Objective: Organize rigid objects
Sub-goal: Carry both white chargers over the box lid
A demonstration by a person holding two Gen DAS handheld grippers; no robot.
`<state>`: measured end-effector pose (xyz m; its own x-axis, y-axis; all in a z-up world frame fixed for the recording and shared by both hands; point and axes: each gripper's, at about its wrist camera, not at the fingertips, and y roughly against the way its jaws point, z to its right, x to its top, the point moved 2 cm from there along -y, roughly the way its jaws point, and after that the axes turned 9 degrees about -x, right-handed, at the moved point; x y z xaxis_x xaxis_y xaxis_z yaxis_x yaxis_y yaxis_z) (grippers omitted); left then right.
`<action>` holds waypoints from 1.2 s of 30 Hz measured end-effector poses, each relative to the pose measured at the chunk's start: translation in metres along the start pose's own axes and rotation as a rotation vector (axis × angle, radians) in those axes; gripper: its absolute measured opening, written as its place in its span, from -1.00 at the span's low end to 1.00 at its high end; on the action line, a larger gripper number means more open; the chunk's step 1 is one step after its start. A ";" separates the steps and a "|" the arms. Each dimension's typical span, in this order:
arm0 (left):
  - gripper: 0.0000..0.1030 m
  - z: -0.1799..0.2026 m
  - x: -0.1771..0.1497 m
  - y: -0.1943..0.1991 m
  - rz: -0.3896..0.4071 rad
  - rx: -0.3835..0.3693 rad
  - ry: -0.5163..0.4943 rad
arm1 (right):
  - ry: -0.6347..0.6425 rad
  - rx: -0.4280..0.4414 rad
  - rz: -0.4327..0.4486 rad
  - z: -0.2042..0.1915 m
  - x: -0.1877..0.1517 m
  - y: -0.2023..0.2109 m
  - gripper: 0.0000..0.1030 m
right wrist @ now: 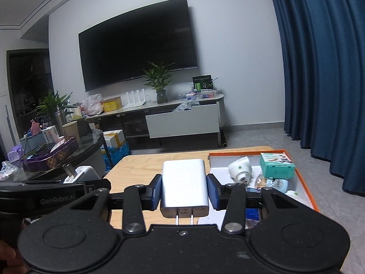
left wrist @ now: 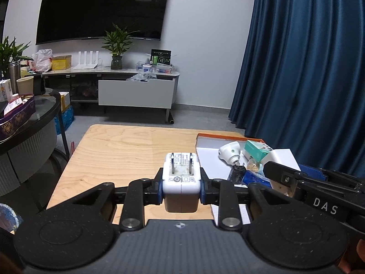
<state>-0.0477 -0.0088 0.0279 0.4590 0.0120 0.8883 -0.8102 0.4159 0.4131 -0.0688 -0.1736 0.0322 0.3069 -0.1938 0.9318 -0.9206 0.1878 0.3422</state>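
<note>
Two chargers in my grippers, above the wooden surface.

Nearest to me, my left gripper (left wrist: 181, 190) is clamped on a small white charger (left wrist: 181, 183), blue pads pressed to both its sides, prongs pointing up and away from the camera. My right gripper (right wrist: 184, 190) is clamped the same way on a larger white charger (right wrist: 184, 186), prongs pointing back toward the camera. Both are held above the wooden surface (left wrist: 127, 150), the small charger to the left of the orange-rimmed tray (left wrist: 224, 137), the larger one just left of it. In that tray I list: a white plug-in device (left wrist: 230, 151) lying on its side, a teal box (left wrist: 256, 149) to its right, and further small items I cannot make out. The tray sits on the surface's right end.
</note>
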 end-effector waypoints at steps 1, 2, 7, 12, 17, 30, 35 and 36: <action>-0.45 0.001 0.000 0.000 0.000 -0.002 -0.002 | -0.001 -0.004 0.002 0.001 0.000 0.001 -0.02; -0.45 0.002 0.000 0.001 0.002 -0.005 -0.003 | -0.002 -0.007 0.004 0.003 0.000 0.002 -0.02; -0.45 0.007 0.001 0.000 0.002 -0.020 -0.008 | -0.012 -0.023 0.010 0.009 0.000 0.007 -0.02; -0.45 0.013 0.002 0.000 0.006 -0.035 -0.021 | -0.022 -0.034 0.015 0.015 0.001 0.009 -0.02; -0.45 0.021 0.002 -0.001 0.007 -0.059 -0.027 | -0.030 -0.051 0.025 0.022 0.001 0.014 -0.02; -0.45 0.050 0.000 -0.022 -0.023 -0.155 -0.076 | -0.070 -0.151 0.029 0.062 -0.001 0.016 -0.02; -0.45 0.057 0.000 -0.033 -0.043 -0.181 -0.077 | -0.082 -0.173 0.023 0.074 -0.001 0.010 -0.02; -0.45 0.057 0.000 -0.035 -0.045 -0.184 -0.079 | -0.084 -0.176 0.022 0.075 -0.001 0.009 -0.02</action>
<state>-0.0405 -0.0751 0.0251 0.4573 -0.0783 0.8859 -0.7063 0.5734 0.4153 -0.0954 -0.2439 0.0251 0.2594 -0.2659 0.9285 -0.8683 0.3566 0.3447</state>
